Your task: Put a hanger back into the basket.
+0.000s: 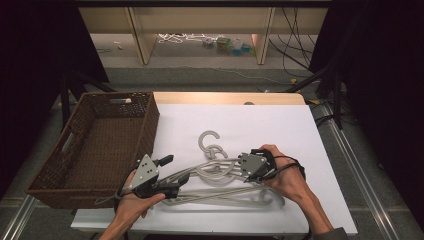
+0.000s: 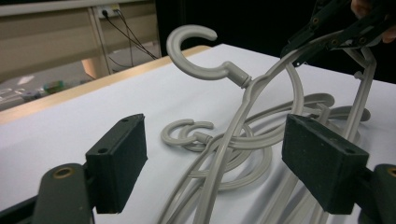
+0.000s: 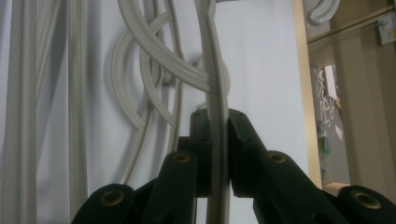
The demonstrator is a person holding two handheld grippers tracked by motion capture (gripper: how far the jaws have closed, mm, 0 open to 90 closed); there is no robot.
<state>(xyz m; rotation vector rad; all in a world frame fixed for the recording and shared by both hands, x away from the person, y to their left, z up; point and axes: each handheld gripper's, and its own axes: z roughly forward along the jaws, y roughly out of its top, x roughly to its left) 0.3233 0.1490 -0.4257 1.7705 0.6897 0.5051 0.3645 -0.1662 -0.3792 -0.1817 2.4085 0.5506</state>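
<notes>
Right claw (image 3: 215, 140): clamped on the thin arm of one grey hanger (image 3: 212, 88), pads pressed flat to either side of it; in the high view it sits at the right of the pile (image 1: 248, 168), held by the person's right hand (image 1: 285, 175).
Lifted hanger: in the left gripper view it is tilted up off the sheet, hook (image 2: 191, 51) in the air, one arm running up to the right claw at the top right (image 2: 327, 32).
Left claw (image 2: 215, 163): apart, pads standing wide on either side of the lifted hanger's lower arm and not pressing on it; in the high view it lies at the left end of the pile (image 1: 167, 172), in the left hand (image 1: 137, 202).
Other hangers (image 1: 225, 195): lying flat and tangled on the white counter (image 1: 280, 125), two hooks (image 2: 187, 133) side by side.
Basket (image 1: 95, 145): brown wicker, at the counter's left edge, just beside the left claw.
</notes>
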